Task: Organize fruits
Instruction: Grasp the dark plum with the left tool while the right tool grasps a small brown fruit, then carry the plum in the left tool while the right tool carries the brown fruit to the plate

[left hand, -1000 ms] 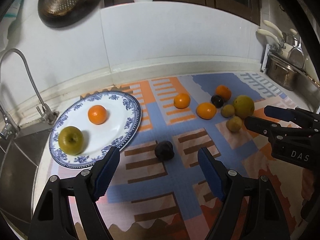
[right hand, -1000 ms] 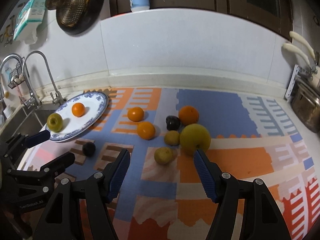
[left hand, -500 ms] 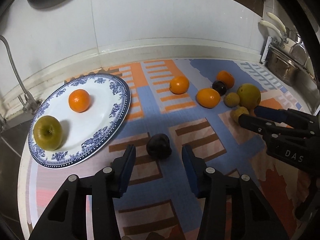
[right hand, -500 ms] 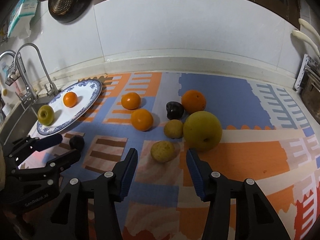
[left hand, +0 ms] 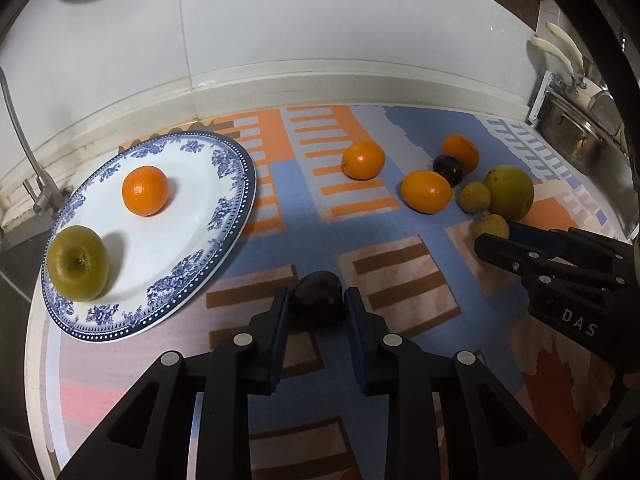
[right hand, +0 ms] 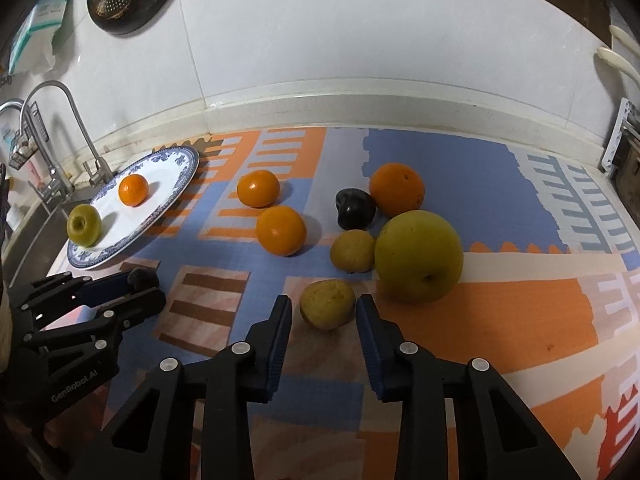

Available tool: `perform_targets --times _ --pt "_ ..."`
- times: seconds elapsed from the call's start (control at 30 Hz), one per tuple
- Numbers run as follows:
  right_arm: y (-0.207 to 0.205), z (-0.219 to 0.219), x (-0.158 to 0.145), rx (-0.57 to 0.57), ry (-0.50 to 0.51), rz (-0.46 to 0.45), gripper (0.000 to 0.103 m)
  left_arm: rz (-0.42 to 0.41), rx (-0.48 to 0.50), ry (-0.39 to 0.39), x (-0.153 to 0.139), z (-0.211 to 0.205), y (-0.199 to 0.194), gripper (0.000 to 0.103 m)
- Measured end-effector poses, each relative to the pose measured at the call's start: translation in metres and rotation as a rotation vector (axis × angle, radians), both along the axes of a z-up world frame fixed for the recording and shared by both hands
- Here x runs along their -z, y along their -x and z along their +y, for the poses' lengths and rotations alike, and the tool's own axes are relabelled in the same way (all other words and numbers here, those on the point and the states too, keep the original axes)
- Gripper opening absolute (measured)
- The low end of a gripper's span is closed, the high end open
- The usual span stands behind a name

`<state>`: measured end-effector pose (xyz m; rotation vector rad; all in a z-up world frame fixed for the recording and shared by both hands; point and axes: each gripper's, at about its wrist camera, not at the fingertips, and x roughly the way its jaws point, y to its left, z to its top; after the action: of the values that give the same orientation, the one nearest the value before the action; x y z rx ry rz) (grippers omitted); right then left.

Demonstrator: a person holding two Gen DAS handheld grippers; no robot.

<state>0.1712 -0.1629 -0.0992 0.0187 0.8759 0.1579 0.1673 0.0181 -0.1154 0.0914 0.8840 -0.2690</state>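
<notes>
Beside the plate, just off its near rim in the left wrist view, the left gripper has its jaws narrowed around a dark plum, pads at or very near its skin; whether they already bear on it I cannot tell. If they close off-centre, the round fruit could squirt forward across the patterned mat or roll against the plate's edge. On the plate lie a small orange toward its far side and a green apple at its near left, well apart from each other. Loose oranges and more fruit sit on the mat well to the right of the plate

Far from the plate in the right wrist view, the right gripper is part-open, straddling a small yellow fruit with clear gaps either side, so it holds nothing. A large yellow-green fruit stands just beyond the right finger, and a careless advance could nudge it into the small brown fruit and second plum touching behind, scattering the cluster. This view shows the same two fruits on the plate
</notes>
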Motion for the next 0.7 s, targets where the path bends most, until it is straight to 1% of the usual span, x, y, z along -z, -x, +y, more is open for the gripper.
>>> perform_targets --times 0.07,0.3,0.7 --pt "0.000 0.001 0.000 0.000 0.001 -0.002 0.030 -0.001 0.003 0.000 0.000 0.001 0.000 0.027" --pt "0.006 0.005 -0.005 -0.026 0.003 -0.021 0.030 -0.020 0.011 0.023 -0.010 0.002 0.008 0.026" --pt "0.027 0.023 -0.038 -0.091 -0.024 -0.088 0.030 -0.087 0.005 0.055 -0.040 0.012 0.028 0.026"
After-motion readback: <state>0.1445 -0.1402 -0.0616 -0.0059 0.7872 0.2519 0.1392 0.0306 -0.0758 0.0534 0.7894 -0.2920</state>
